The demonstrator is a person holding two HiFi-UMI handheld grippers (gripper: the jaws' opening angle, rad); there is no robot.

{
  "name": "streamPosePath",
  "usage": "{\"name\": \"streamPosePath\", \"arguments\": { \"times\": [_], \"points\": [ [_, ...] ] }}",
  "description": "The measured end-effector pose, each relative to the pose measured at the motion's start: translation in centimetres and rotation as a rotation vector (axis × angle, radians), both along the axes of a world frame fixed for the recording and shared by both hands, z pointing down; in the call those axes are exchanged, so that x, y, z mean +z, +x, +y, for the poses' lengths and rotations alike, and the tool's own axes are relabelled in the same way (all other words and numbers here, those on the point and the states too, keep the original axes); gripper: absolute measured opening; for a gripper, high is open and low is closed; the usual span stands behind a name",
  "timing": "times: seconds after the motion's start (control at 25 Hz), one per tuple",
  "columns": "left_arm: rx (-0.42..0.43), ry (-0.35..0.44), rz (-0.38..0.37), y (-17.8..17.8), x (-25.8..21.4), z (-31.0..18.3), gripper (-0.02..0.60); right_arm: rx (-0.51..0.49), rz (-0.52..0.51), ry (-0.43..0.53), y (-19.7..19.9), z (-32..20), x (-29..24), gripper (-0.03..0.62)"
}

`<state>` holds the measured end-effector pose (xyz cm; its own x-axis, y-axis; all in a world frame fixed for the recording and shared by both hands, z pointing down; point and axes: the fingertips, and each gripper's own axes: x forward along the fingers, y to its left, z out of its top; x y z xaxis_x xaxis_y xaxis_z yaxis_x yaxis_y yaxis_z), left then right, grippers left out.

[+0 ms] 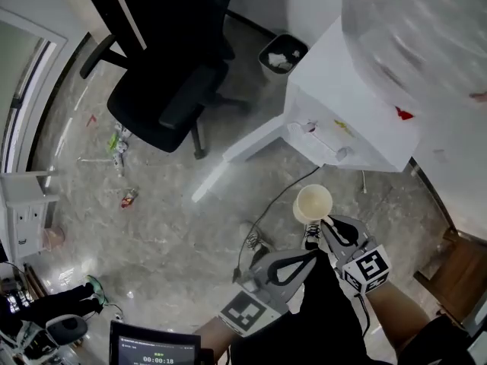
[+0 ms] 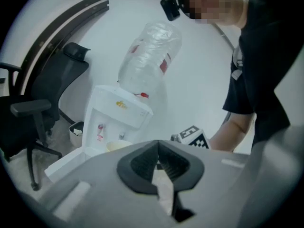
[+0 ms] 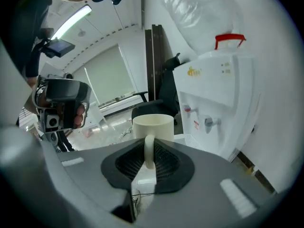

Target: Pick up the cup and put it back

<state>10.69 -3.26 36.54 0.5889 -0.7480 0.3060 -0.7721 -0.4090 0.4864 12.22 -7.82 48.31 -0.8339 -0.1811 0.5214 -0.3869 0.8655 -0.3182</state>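
A cream cup [image 1: 313, 203] hangs in the air above the floor, in front of the white water dispenser [image 1: 346, 90]. My right gripper [image 1: 329, 223] is shut on the cup's handle. In the right gripper view the cup [image 3: 153, 126] stands upright beyond the pads, its handle pinched by the right gripper [image 3: 148, 158]. My left gripper [image 1: 308, 257] is lower and to the left of the cup, apart from it. The left gripper [image 2: 158, 163] is shut with nothing in it. Past it I see the cup's rim [image 2: 116, 146] and the dispenser [image 2: 114, 115].
A large clear water bottle [image 1: 411, 29] sits on top of the dispenser. A black office chair [image 1: 171, 90] stands to the left on the marble floor. A small waste bin [image 1: 281, 54] is behind it. A cable [image 1: 266, 211] trails on the floor below the cup.
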Motion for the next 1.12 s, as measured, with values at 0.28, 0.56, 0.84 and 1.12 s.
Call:
{"name": "streamPosePath", "arguments": {
  "times": [0.28,0.56,0.84,1.12],
  "points": [
    [0.1,0.022,0.016,-2.0,9.2,1.6,0.003,0.146,0.058,-0.04,-3.5,-0.8,10.9,0.048],
    [0.118,0.032,0.023,-0.3,19.4,2.1,0.003,0.144,0.071,0.042,-3.8,-4.0,23.5,0.048],
    [0.114,0.16,-0.005,-1.3,31.7,-4.4,0.003,0.211,0.087,0.125,-4.7,-11.1,38.4,0.048],
    [0.18,0.148,0.106,-1.6,38.2,-6.7,0.004,0.356,0.092,0.191,-4.8,-20.1,48.4,0.048]
  ]
}}
